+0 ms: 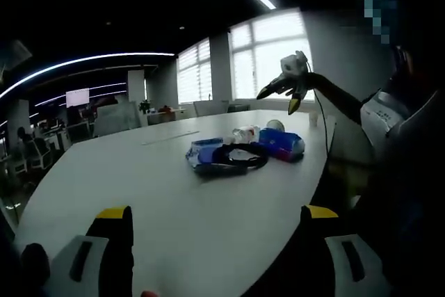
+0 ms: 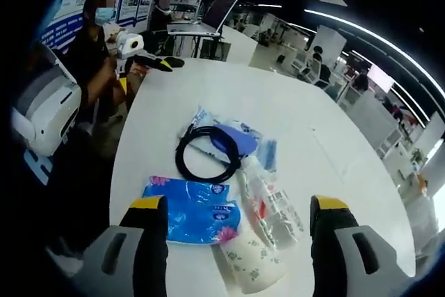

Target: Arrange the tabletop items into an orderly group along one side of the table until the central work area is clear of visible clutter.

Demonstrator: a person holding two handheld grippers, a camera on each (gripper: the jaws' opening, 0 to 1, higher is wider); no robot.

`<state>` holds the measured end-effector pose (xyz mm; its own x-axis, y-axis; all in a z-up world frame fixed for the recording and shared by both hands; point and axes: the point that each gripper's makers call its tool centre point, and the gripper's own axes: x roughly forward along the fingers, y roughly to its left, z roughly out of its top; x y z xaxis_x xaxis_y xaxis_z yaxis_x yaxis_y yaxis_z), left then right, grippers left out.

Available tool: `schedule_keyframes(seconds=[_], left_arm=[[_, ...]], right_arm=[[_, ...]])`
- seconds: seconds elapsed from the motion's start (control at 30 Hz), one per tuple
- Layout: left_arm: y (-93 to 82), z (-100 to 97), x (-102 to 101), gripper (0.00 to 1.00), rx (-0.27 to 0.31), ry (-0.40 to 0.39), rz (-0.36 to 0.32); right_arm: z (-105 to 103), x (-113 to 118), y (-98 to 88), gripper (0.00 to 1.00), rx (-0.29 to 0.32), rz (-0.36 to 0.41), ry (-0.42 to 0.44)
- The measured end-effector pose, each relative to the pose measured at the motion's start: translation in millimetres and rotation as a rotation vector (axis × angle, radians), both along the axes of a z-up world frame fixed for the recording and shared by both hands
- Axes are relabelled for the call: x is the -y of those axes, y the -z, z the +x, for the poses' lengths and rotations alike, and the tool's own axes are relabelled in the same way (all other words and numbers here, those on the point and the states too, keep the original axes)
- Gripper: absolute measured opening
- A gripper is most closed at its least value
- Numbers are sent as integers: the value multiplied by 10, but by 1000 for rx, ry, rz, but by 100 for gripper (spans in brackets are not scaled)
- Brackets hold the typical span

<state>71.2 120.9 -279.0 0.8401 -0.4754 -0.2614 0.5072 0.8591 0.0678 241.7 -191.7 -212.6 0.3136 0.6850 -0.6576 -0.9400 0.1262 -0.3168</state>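
Note:
A small heap of items lies on the white table (image 1: 139, 172) (image 2: 306, 123). It includes a coiled black cable (image 1: 233, 159) (image 2: 203, 154), a blue tissue packet (image 1: 281, 144) (image 2: 191, 212), a clear plastic bottle (image 1: 245, 133) (image 2: 270, 203), a blue-and-white bag (image 1: 201, 152) (image 2: 240, 137) and a white flowered packet (image 2: 250, 261). My left gripper (image 1: 217, 213) is open, low over bare table short of the heap, and appears far off by the person (image 2: 147, 62). My right gripper (image 2: 238, 203) is open above the tissue packet and bottle, and hangs high over the heap's far side (image 1: 288, 94).
The person (image 2: 94, 53) stands at the table's edge, body along the right (image 1: 400, 144). A small white cup (image 1: 313, 119) sits near that edge. A laptop (image 2: 219, 10) rests on a farther desk. Office desks, chairs and windows lie beyond.

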Motion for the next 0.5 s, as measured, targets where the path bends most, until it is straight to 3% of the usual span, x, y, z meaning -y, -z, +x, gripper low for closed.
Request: schedule_keyframes(seconds=[0.5], left_arm=[[26,1,52,100,-3,11,-4]], right_arm=[[76,-68,48,78,4,-32,-19]])
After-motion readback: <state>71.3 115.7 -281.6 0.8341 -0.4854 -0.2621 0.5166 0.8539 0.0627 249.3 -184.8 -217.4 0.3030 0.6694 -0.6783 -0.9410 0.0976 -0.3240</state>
